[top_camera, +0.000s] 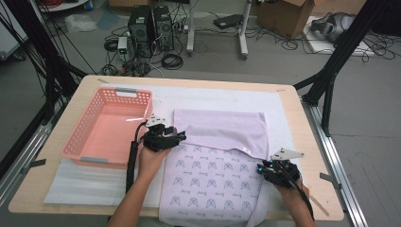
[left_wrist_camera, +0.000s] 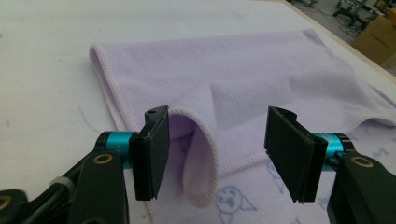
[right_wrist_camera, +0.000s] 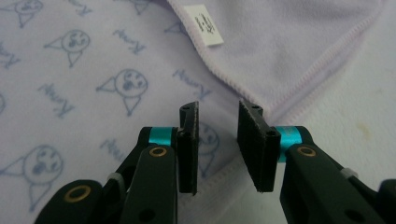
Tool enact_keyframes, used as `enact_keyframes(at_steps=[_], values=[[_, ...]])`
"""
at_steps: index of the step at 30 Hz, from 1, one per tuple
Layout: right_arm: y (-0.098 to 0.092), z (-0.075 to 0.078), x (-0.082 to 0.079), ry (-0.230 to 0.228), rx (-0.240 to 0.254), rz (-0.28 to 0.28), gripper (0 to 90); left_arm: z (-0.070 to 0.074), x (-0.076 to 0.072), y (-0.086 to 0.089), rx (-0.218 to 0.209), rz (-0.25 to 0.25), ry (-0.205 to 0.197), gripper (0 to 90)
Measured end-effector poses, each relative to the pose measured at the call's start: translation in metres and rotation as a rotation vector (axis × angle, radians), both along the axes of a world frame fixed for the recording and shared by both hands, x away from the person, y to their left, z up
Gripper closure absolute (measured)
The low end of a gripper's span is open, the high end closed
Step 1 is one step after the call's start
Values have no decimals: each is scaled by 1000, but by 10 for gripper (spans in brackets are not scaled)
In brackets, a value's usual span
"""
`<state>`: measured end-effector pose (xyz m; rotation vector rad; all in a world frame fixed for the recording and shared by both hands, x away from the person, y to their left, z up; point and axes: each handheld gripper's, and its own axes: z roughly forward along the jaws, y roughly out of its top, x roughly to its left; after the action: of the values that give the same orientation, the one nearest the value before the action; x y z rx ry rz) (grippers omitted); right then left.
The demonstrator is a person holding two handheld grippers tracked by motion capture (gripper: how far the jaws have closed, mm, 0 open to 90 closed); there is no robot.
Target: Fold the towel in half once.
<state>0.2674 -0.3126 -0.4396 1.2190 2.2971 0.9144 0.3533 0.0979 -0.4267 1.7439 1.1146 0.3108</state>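
step: first fold of lilac printed towel (top_camera: 215,161) laid | left gripper (left_wrist_camera: 217,154) released, right gripper (right_wrist_camera: 218,144) released | next: regrip side edges, fold again

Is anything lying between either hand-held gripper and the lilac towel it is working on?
Nothing visible. The left hand-held gripper stands open over a raised fold of the towel. The right hand-held gripper, jaws apart, hovers over the towel's printed side near its hem, with bare cloth below.

Grey floor (top_camera: 283,66) — cables, computer towers (top_camera: 151,28), cardboard box (top_camera: 286,16).
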Motion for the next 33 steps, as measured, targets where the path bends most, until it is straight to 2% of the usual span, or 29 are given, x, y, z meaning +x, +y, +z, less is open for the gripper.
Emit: enact_keyframes(at_steps=[1, 3, 5, 6, 8, 10, 12, 15, 17, 20, 23, 25, 28, 30, 32, 33], values=[[-2, 0, -3, 6, -3, -4, 683, 0, -1, -1, 13, -8, 5, 408], [-9, 1, -9, -7, -45, -10, 696, 1, -3, -3, 25, -14, 2, 408], [-17, 3, -16, -24, -109, -46, 722, 3, -4, -3, 24, -17, -2, 411], [-23, 4, -18, -27, -126, -64, 711, 3, -4, -3, 24, -17, -2, 412], [-35, 4, -19, -16, -105, -102, 676, 3, -5, -6, 37, -26, 7, 412], [-39, 3, -18, -8, -76, -116, 665, 1, -5, -8, 45, -29, 15, 413], [-35, 4, -18, -17, -82, -108, 678, -1, -4, -10, 60, -23, 30, 415], [-28, 6, -19, -44, -6, -83, 656, -5, 0, -13, 69, -1, 45, 431], [-25, 8, -19, -67, 24, -73, 649, -9, 2, -16, 79, 18, 51, 445], [-18, 11, -20, -87, 25, -54, 643, -13, 4, -19, 128, 51, 86, 501], [-15, 11, -20, -96, 29, -44, 637, -17, 3, -24, 212, 70, 101, 539], [-14, 10, -20, -99, 28, -44, 637, -17, 1, -24, 248, 77, 77, 618], [-15, 8, -18, -97, 63, -66, 640, -21, -3, -19, 239, 83, 47, 844], [-18, 7, -15, -103, 104, -93, 640, -20, -5, -17, 236, 59, 48, 865], [-20, 6, -11, -104, 138, -128, 640, -15, -9, -16, 242, 35, 23, 870], [-21, 5, -9, -102, 152, -145, 639, -13, -11, -15, 228, 26, 16, 871]])
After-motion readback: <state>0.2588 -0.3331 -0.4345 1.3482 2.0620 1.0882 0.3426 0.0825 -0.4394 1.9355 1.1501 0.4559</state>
